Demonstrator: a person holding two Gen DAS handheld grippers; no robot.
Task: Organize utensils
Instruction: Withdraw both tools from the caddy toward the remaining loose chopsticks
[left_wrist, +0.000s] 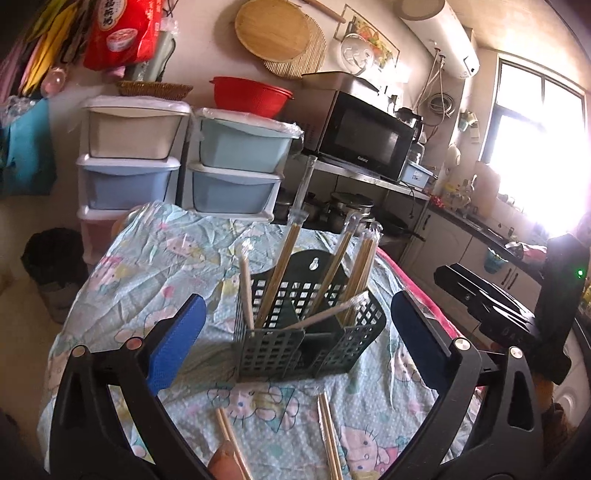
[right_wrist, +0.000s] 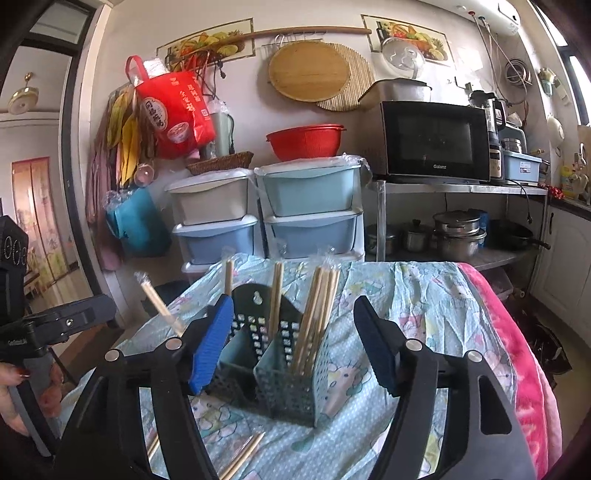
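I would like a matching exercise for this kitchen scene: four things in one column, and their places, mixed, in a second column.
Things:
1. red basin
2. microwave
3. round wooden board
4. green utensil holder

Places:
A. hanging on the wall
B. on the patterned cloth
C. on top of the blue drawers
D. on the metal shelf

Pairs: 1-C, 2-D, 3-A, 4-B

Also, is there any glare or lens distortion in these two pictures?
Left wrist view: the window is blown out to white and washes the right side. Right wrist view: light is even, no strong glare. Both views: fisheye bending, dark corners; the green holder stays sharp.
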